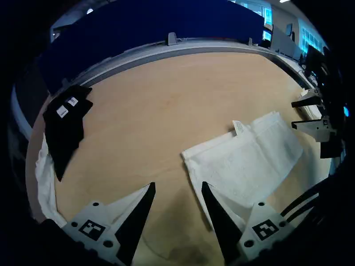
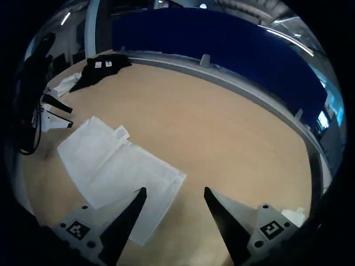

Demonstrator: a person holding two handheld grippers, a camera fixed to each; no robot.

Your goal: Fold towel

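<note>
A white towel (image 1: 248,155) lies flat on the wooden table (image 1: 168,97), folded over, with a small tag (image 1: 239,127) sticking out at its far edge. My left gripper (image 1: 177,184) is open just left of the towel's near corner, its right finger (image 1: 222,217) over the towel's edge. Across the towel, the right gripper (image 1: 293,115) hangs open. In the right gripper view the towel (image 2: 115,173) spreads to the lower left. My right gripper (image 2: 174,189) is open with bare table between its fingers, its left finger (image 2: 122,221) above the towel. The left gripper (image 2: 72,117) stands open beyond the towel.
A black cloth (image 1: 66,119) lies over a white cloth (image 1: 44,177) at the table's left end; the same black cloth (image 2: 104,66) and white cloth (image 2: 66,84) appear at the far left. A blue partition (image 1: 146,31) backs the table. A white object (image 2: 293,215) sits near the right edge.
</note>
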